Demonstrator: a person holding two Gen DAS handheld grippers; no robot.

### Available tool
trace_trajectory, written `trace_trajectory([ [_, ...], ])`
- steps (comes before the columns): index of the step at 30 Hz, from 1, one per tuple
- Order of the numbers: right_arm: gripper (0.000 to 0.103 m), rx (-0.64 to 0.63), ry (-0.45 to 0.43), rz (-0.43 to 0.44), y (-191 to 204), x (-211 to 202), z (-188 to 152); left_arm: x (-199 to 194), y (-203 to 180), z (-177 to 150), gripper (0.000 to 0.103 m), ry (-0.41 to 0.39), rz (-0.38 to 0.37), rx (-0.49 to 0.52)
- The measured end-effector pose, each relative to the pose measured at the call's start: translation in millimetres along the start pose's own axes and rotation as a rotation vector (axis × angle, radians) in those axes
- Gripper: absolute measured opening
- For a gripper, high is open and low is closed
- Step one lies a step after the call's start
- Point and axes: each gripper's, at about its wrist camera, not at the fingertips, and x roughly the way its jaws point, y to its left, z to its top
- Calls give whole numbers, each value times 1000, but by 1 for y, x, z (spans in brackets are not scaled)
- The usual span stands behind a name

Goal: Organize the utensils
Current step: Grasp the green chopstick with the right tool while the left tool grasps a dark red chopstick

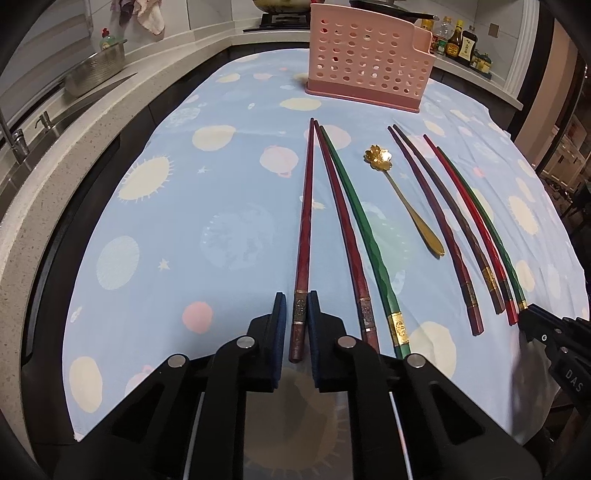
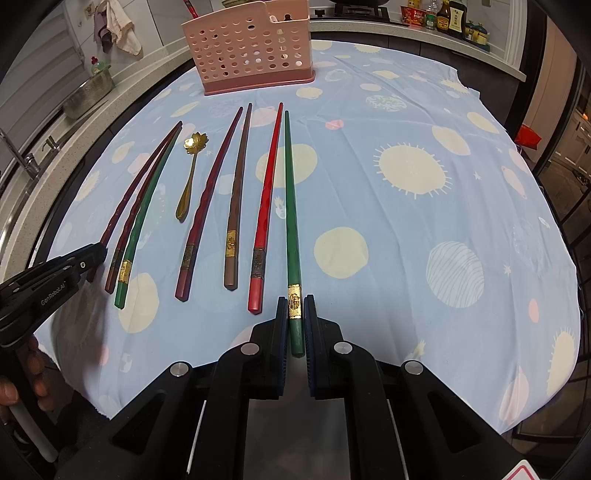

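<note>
On the cloth-covered desk (image 1: 155, 229), a dark red chopstick (image 1: 303, 236) is flanked at its banded end by the left tool (image 1: 296, 314), apparently clamped; a green chopstick (image 2: 291, 229) is likewise bracketed by the right tool (image 2: 295, 312). A gold spoon (image 1: 402, 199) and pink holder (image 1: 369, 59) are seen beyond.

I see a blue tablecloth (image 1: 221, 206) with pale suns and planets. Sauce bottles (image 1: 458, 42) line the far counter, and a cloth (image 2: 118, 27) hangs near the sink faucet (image 1: 14, 136).
</note>
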Motion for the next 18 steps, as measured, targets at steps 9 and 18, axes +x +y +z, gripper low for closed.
trace_trajectory([
  [9,7,15,-14,4,-4,-4,1,-7,6,-1,7,4,-38,-34],
  [18,7,37,-74,9,-8,-26,4,-32,12,3,7,-39,-62,-54],
])
